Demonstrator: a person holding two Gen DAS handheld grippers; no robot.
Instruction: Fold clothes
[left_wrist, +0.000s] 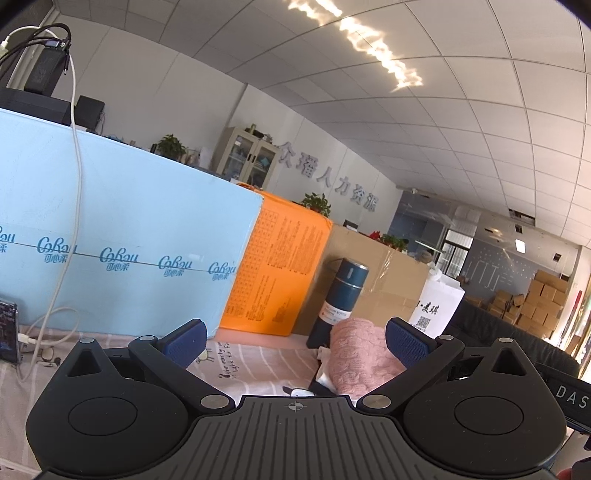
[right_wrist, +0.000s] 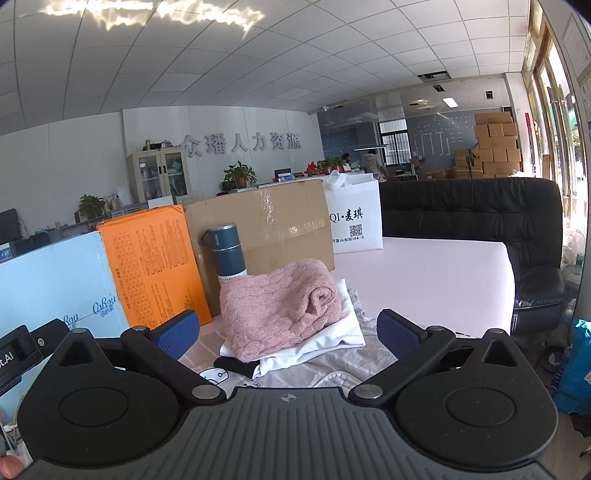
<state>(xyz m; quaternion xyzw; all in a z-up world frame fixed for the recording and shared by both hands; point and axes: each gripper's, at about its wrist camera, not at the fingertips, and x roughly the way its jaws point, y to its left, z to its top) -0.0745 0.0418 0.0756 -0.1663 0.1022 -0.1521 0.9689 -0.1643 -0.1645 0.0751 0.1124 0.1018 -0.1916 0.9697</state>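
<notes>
Taking the pink knitted sweater (right_wrist: 280, 310) as the landmark, the scene is read from left to right. Furthest to its left a light blue carton (right_wrist: 55, 280) is seen, then an orange box (right_wrist: 155, 266), then a brown cardboard box (right_wrist: 266, 229) behind it. A dark teal bottle (right_wrist: 226, 251) is stood upright just behind the sweater's left end. The sweater is laid folded on top of a white garment (right_wrist: 325, 341), with a black garment (right_wrist: 236, 365) showing at the stack's lower left; the stack is rested on a striped cloth (right_wrist: 343, 365) spread over the counter (right_wrist: 436, 273). To the sweater's right and behind it, a white bag (right_wrist: 356, 218) is stood, and a black chair (right_wrist: 480, 218) beyond. The left gripper (left_wrist: 295, 338) is held with jaws released, nothing between them, the sweater seen ahead towards its right finger. The right gripper (right_wrist: 288, 328) is likewise spread wide and empty, just short of the stack.
</notes>
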